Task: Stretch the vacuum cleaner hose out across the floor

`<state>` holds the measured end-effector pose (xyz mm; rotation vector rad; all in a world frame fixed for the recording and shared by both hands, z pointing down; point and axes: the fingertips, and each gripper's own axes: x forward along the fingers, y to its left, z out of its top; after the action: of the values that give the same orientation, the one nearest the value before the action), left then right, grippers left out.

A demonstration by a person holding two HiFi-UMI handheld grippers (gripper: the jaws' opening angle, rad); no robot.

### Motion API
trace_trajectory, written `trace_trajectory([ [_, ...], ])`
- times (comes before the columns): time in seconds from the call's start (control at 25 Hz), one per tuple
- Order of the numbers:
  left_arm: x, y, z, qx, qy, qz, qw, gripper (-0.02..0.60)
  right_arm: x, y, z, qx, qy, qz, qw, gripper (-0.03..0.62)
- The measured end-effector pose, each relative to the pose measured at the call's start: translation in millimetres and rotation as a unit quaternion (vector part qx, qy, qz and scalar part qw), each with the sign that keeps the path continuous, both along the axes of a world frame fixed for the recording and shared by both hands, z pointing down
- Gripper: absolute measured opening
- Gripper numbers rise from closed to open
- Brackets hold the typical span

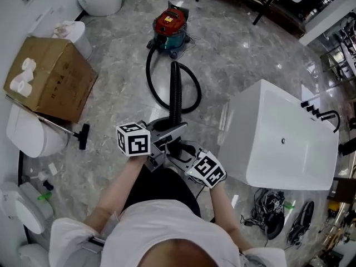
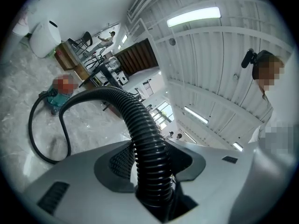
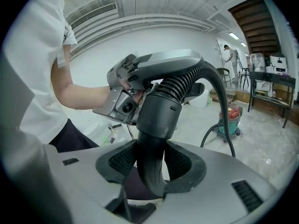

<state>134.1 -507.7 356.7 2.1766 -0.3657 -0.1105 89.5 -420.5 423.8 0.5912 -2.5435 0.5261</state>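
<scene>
– Black ribbed hose [image 2: 140, 125] sits between the pads of the left gripper [image 2: 152, 166], doesn't it?

– Yes. Both pads press on its ribs, so the jaws stand partly apart, clamped round it. From there it arches up and away, then drops toward the floor [image 1: 233, 49].

– And the right gripper [image 3: 150, 164]?

– Its pads grip the smooth black end tube [image 3: 145, 171], just under the wider cuff [image 3: 159, 108] where the ribbing begins. The left gripper holds the ribbing just past that cuff, so the two stand close together in front of the person.

– Where does the hose run after that?

– In the head view it goes straight ahead from the grippers, then bends into a wide loop lying on the grey marbled floor, and ends at the vacuum cleaner [image 1: 169, 26], a red-topped, teal-bodied canister well away from the person.

– Anything beside it?

– A white bathtub [image 1: 289, 138] at the person's right, near the grippers, and a cardboard box [image 1: 53, 79] well off to the left.
</scene>
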Motion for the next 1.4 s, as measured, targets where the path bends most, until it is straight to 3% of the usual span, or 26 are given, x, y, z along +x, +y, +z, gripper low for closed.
trace_trajectory([
  [0.36,-11.0,87.5,10.8,-0.002,-0.009,-0.019,0.9998,0.198,-5.6,89.9,10.0,-0.004,-0.003,-0.026,1.0,0.186],
  [0.8,-36.2,153.6,9.9,-0.004,0.001,-0.027,0.9996,0.196,-31.2,156.0,9.5,-0.009,-0.014,-0.022,1.0,0.186],
  [1.4,-118.9,295.3,6.1,0.0,0.024,0.001,0.9997,0.196,-118.1,294.2,7.5,0.004,0.001,0.021,1.0,0.186],
])
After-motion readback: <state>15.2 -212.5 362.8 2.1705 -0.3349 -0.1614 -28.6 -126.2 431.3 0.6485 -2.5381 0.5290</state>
